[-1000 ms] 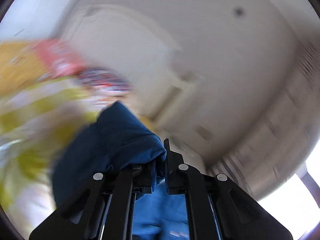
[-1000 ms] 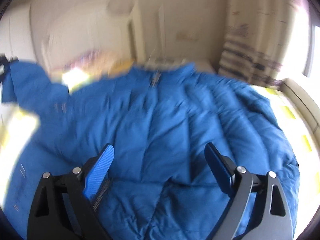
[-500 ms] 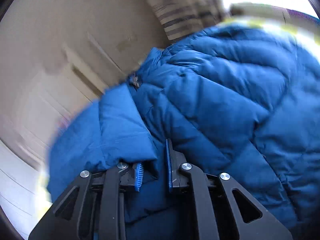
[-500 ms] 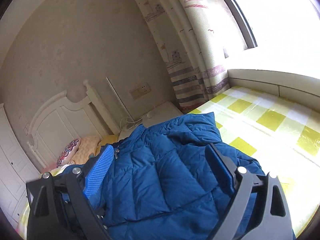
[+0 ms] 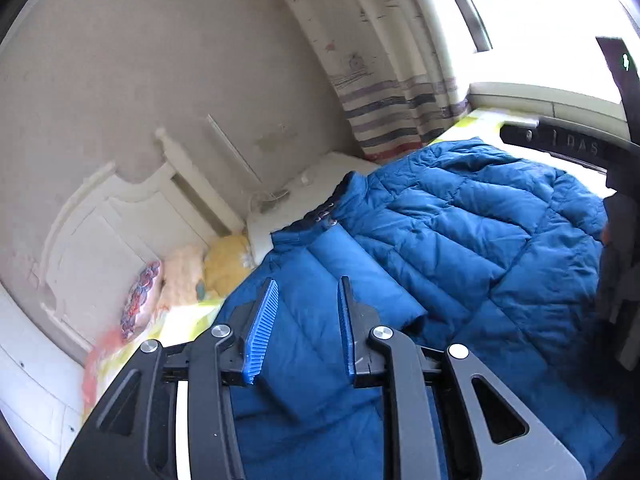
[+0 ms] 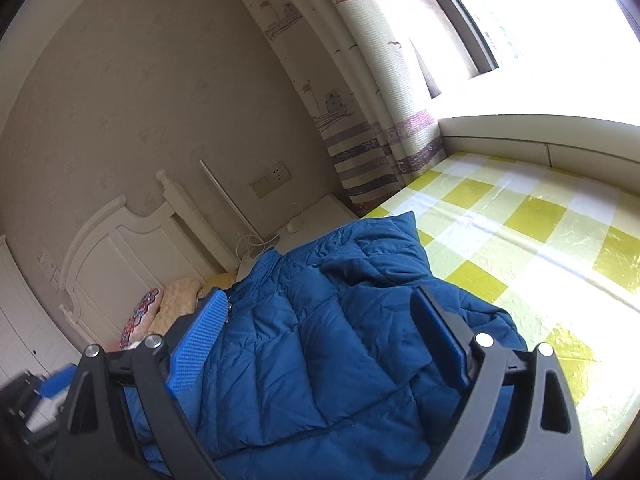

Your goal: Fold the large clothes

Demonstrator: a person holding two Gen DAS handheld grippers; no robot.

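Observation:
A large blue quilted puffer jacket (image 5: 472, 248) lies on the bed, with one sleeve (image 5: 352, 288) folded across its body. My left gripper (image 5: 306, 292) is open just above that sleeve and holds nothing. In the right wrist view the jacket (image 6: 320, 352) fills the lower middle. My right gripper (image 6: 320, 312) is wide open above it and empty. The right gripper's body (image 5: 616, 184) shows at the right edge of the left wrist view.
The bed has a yellow and white checked cover (image 6: 520, 232). Pillows (image 5: 176, 276) lie by the white headboard (image 5: 104, 232). A white nightstand (image 6: 316, 216) with cables stands beside the bed. A striped curtain (image 6: 360, 120) hangs by the window (image 6: 540, 20).
My left gripper has opened and let go of the blue sleeve, which now lies folded on the jacket. The right gripper has lifted and stayed open.

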